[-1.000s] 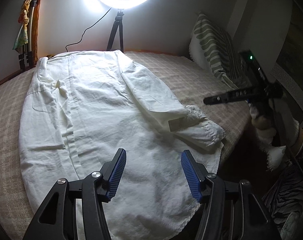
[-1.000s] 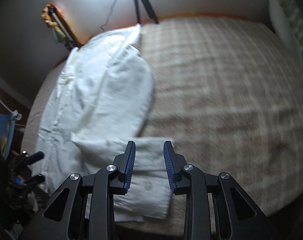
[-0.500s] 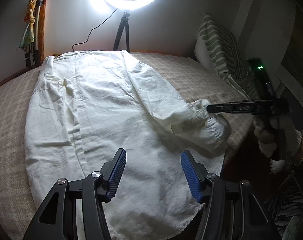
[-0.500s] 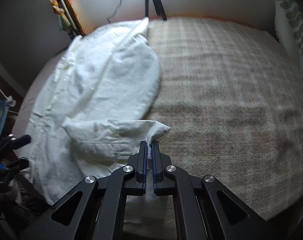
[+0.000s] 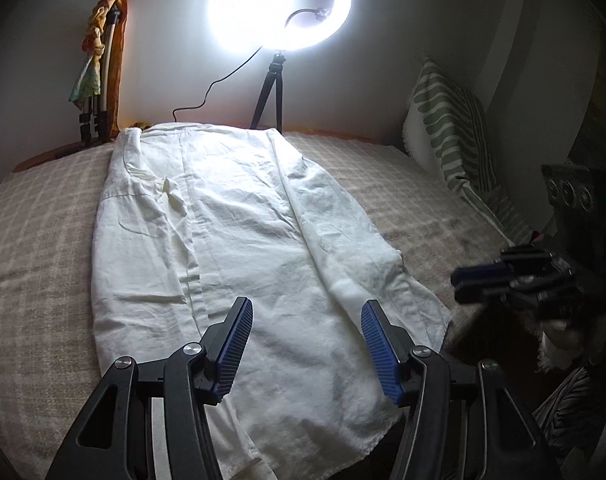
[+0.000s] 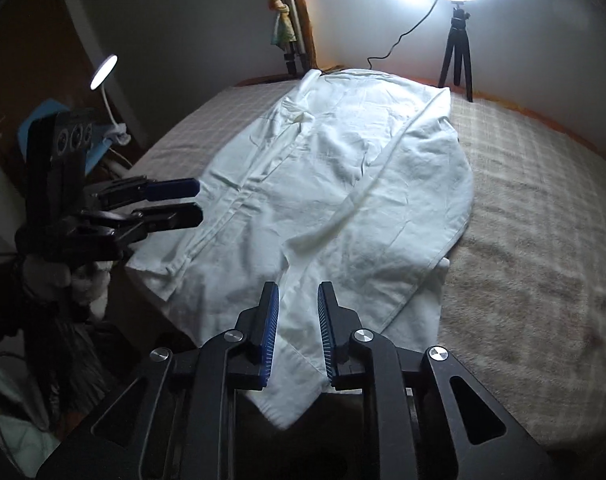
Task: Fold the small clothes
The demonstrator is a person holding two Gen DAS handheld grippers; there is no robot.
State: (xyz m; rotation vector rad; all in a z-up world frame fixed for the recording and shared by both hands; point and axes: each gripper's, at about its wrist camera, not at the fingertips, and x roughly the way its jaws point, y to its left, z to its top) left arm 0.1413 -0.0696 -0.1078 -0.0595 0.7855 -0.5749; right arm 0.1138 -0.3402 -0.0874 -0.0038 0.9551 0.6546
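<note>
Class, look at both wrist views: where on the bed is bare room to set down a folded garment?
The checked blanket lies bare between the white shirt and the striped pillow. A narrower bare strip runs along the shirt's other side. The middle is covered by the shirt; the ring light tripod stands at the far edge.

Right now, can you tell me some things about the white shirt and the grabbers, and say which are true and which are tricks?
1. The white shirt lies on the bed. True.
2. The left gripper is squeezed shut. False: its jaws stand wide apart above the shirt.
3. The right gripper is holding a sock. False: its jaws are apart, with only shirt fabric showing between them.
4. The ring light is glowing. True.
5. The striped pillow lies on top of the shirt. False: it leans at the wall, apart from it.
</note>
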